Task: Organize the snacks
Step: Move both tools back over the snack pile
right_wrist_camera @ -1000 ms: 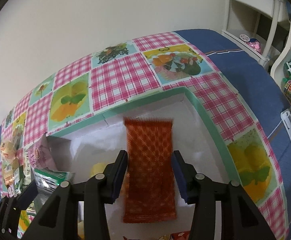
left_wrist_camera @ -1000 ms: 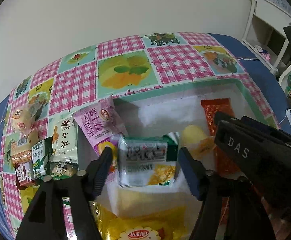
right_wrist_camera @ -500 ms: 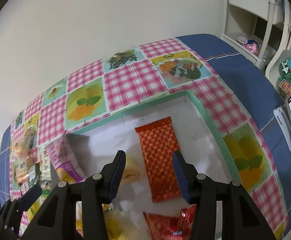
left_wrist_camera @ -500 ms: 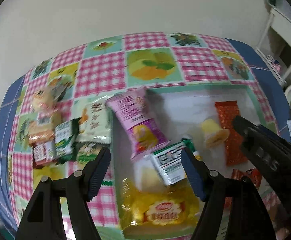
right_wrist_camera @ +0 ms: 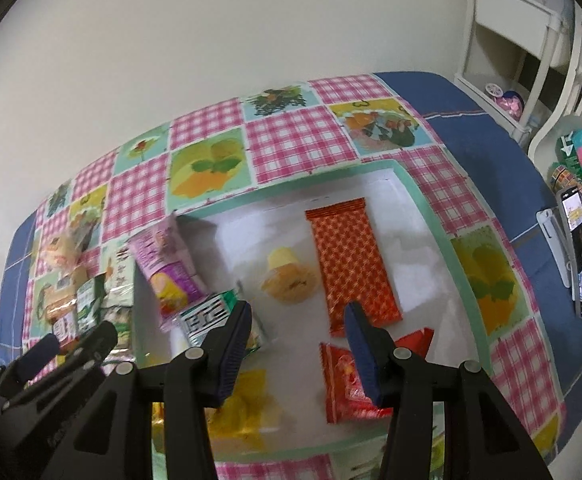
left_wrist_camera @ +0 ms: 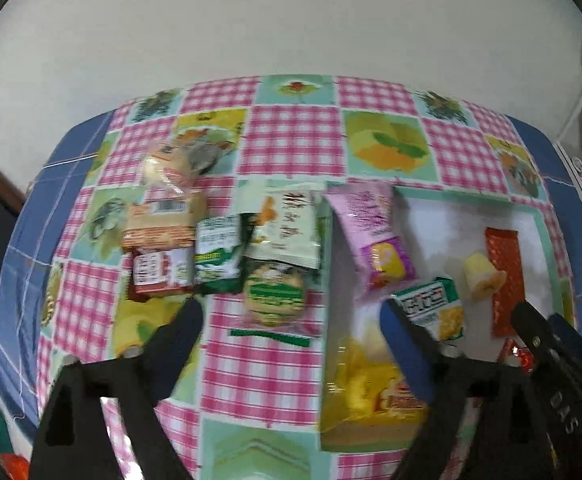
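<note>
A white box with a green rim [right_wrist_camera: 431, 216] [left_wrist_camera: 541, 216] holds an orange wafer pack [right_wrist_camera: 351, 264], a yellow jelly cup [right_wrist_camera: 287, 276], a green-and-white pack [left_wrist_camera: 431, 306], a pink pack [left_wrist_camera: 375, 236] leaning on its left wall, a yellow bag [left_wrist_camera: 371, 392] and a red pack [right_wrist_camera: 347, 380]. My left gripper [left_wrist_camera: 291, 336] is open and empty above the cloth, left of the box, near a round green cookie pack [left_wrist_camera: 275, 294]. My right gripper [right_wrist_camera: 299, 340] is open and empty above the box.
Several loose snack packs [left_wrist_camera: 179, 248] lie in a cluster on the checked tablecloth [left_wrist_camera: 291, 140] left of the box. A phone on a stand [right_wrist_camera: 579, 252] and a white shelf [right_wrist_camera: 519, 28] stand at the right. A wall runs behind the table.
The left gripper let go of the green-and-white pack into the box, rose and swung left. The right gripper released the orange wafer pack and pulled back and up.
</note>
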A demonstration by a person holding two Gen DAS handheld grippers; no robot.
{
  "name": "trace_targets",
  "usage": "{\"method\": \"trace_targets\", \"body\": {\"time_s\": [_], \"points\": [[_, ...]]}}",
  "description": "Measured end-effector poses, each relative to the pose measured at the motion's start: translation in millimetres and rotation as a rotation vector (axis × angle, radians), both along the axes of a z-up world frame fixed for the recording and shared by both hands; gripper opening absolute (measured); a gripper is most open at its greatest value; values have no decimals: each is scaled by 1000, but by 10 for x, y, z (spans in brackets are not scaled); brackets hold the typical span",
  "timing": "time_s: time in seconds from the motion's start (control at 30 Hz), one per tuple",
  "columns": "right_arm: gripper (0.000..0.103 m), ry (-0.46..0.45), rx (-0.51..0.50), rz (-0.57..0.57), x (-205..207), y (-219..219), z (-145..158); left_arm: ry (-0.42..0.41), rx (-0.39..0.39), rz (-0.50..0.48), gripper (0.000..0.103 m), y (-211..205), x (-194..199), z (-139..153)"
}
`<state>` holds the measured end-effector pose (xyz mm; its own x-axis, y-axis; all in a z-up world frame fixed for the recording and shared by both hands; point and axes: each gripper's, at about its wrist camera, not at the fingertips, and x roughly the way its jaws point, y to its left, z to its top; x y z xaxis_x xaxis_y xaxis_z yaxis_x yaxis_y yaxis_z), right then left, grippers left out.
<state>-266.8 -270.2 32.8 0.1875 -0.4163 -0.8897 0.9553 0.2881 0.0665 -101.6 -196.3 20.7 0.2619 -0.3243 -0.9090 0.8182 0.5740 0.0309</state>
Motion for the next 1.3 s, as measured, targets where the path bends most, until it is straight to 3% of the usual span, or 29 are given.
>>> {"method": "trace_targets", "body": {"time_s": [0.27,0.5,0.57,0.97,1.3], "points": [[53,15,-2,31,116,262,51,-9,-14,74,95,201,217,106],[60,41,12,38,146,351,35,-18,-10,126,96,306,363,124],[71,47,17,43,160,343,22,-17,-3,137,96,311,384,111],[102,94,31,59,265,304,-73,-13,9,185,103,334,516,32],[103,55,24,76,328,291,-91,-21,15,206,103,385,674,-10]]}}
